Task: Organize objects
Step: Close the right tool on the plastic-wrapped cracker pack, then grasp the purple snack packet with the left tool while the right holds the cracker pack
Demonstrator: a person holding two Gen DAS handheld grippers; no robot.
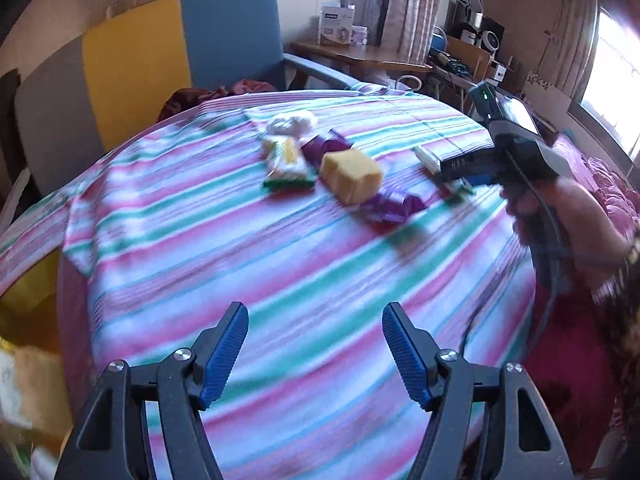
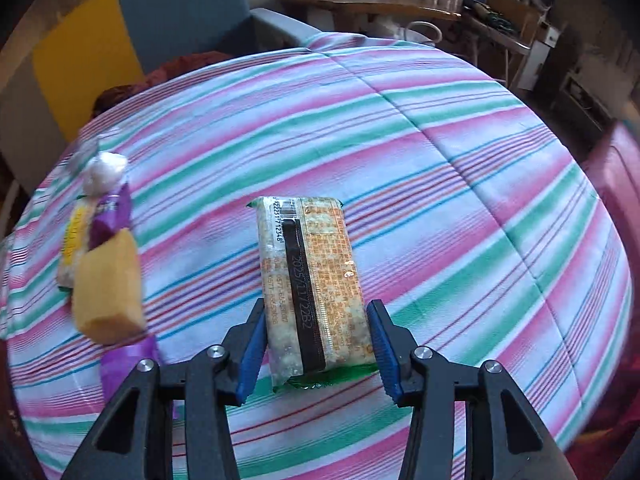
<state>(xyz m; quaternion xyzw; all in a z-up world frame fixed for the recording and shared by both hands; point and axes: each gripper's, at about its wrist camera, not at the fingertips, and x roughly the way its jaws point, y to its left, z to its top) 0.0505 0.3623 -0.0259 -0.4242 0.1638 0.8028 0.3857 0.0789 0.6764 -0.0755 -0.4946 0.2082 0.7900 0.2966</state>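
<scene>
We see the right gripper (image 2: 316, 344) with its jaws closed against both sides of a flat clear-wrapped cracker packet (image 2: 310, 280) above the striped pink-green bedspread (image 2: 460, 184). The left gripper (image 1: 315, 354) hangs with jaws wide apart, empty, well short of the yellow sponge block (image 1: 352, 176).

A striped cloth (image 1: 280, 264) in pink, green and white is spread over the table. Behind it a blue chair (image 1: 230, 36) is seen beside a yellow panel (image 1: 136, 64). Further back, a wooden desk (image 1: 352, 54) is set near the curtains (image 1: 412, 4), with a white box (image 1: 337, 26) on it.
</scene>
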